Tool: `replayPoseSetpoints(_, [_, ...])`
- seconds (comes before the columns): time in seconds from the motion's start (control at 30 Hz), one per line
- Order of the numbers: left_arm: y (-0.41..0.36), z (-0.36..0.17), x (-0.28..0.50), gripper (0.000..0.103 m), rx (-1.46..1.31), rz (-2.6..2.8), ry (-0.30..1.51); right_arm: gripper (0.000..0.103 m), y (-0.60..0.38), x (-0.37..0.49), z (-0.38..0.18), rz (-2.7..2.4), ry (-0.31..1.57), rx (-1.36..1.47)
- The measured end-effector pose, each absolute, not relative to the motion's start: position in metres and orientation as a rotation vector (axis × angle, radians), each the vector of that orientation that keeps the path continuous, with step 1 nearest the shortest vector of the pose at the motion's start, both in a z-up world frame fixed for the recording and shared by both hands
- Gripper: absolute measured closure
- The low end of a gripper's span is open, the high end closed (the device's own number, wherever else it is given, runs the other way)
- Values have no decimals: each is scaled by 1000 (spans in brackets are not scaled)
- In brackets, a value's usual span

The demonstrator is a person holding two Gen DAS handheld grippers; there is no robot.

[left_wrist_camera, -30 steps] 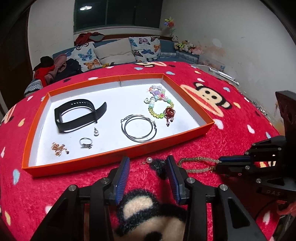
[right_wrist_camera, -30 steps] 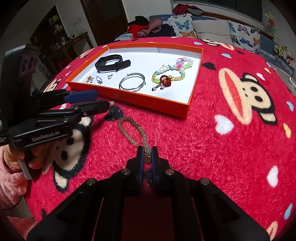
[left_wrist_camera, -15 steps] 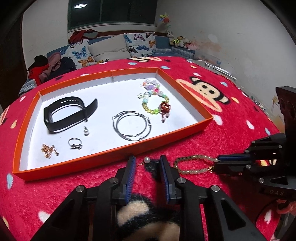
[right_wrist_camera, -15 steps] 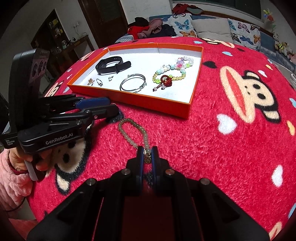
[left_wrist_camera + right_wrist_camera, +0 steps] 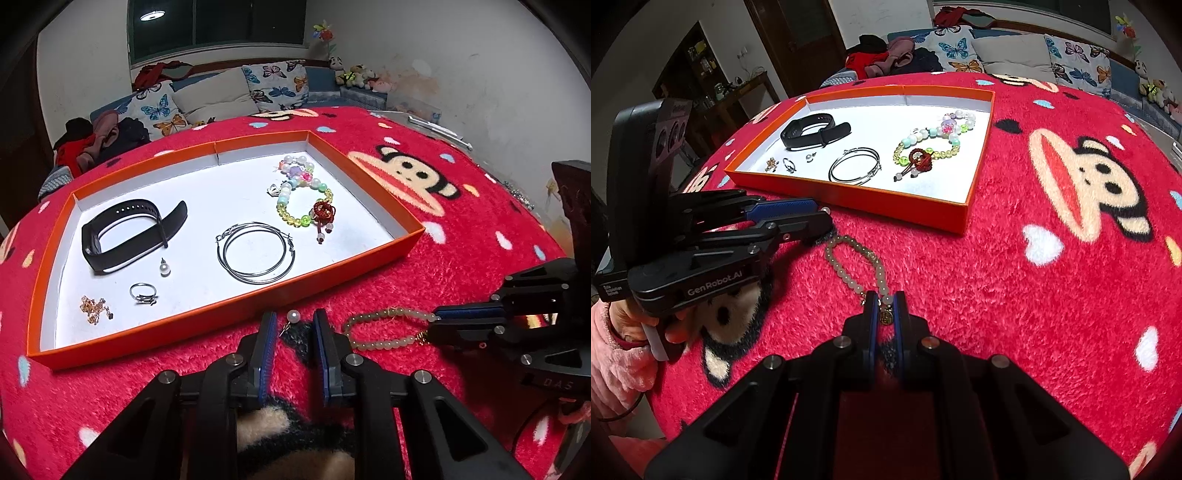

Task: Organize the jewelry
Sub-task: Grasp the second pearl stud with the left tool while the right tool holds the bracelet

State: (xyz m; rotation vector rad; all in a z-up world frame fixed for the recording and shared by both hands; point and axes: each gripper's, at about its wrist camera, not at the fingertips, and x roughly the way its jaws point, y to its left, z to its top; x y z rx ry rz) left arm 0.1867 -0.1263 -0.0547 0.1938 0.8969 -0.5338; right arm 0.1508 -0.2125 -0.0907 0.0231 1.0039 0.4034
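Note:
An orange tray on the red blanket holds a black band, hoop bangles, a colourful bead bracelet, a ring, a pearl and a gold chain. A pearl earring lies on the blanket just in front of the tray, between the open fingers of my left gripper. My right gripper is shut on the charm end of a pale green bead bracelet lying on the blanket.
The red monkey-print blanket covers the whole surface. A sofa with butterfly cushions and clothes stands behind. A hand in a pink sleeve holds the left gripper.
My left gripper has moved forward to the pearl earring and narrowed around it. My right gripper has stayed shut on the pale bead bracelet.

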Motion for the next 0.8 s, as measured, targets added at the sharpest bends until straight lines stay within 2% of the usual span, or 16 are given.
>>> replayPoseSetpoints(0.1, [-129,-55,186,95,209,-530,895,95,-213,151,-91,403,1003,22])
replayPoseSetpoints(0.23, [-129,-55,187,98,208,-524,893,95,-212,151,-91,404,1001,25])
replayPoseSetpoints(0.63, [-122,-46,175,100,189,-540,871,95,-207,149,-73,411,932,15])
replayPoseSetpoints(0.8, [-118,-48,182,98,144,-537,916,95,-204,151,-75,416,937,20])
